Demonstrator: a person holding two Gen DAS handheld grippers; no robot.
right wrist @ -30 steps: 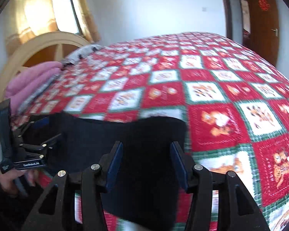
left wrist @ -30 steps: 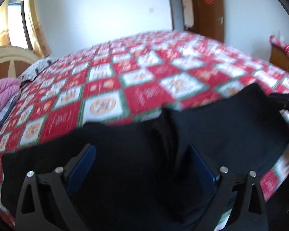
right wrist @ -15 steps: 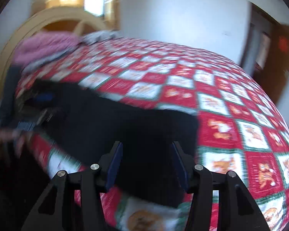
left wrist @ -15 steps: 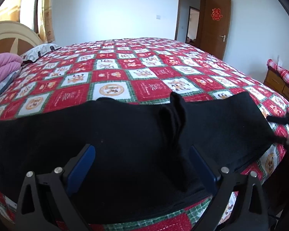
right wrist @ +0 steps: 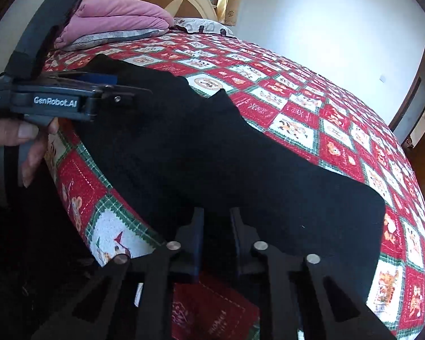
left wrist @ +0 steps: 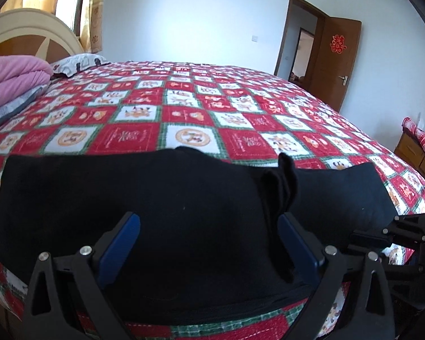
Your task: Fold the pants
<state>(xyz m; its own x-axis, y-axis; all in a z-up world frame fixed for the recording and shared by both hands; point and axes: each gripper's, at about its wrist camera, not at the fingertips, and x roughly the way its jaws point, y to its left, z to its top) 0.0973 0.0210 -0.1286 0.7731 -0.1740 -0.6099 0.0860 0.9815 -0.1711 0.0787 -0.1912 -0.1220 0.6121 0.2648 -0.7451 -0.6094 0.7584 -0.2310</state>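
- We are looking down past the right gripper, whose jaws are closing to a narrow gap at the near edge of the black pants; dark cloth is lying between the pads, though we cannot tell whether they are pressing on it.
- We are seeing the left gripper with its blue-padded fingers spread wide, hovering over the pants' near hem with nothing pinched between them.
- From the right wrist view, the left gripper is reaching in from the left edge of the picture, carried by a hand wrapped around its handle.
- The pants are lying flat along the near edge of the bed, stretching side to side across the red, white and green patchwork bedspread.
- A raised fold of black cloth is standing up right of the pants' middle, in the left wrist view.
- Farther up the bed, a folded pink blanket is resting on a grey one, beside a patterned pillow.
- Behind them, the cream headboard is standing against a curtained window.
- At the far right, a brown door is standing open, with a red paper ornament on it.
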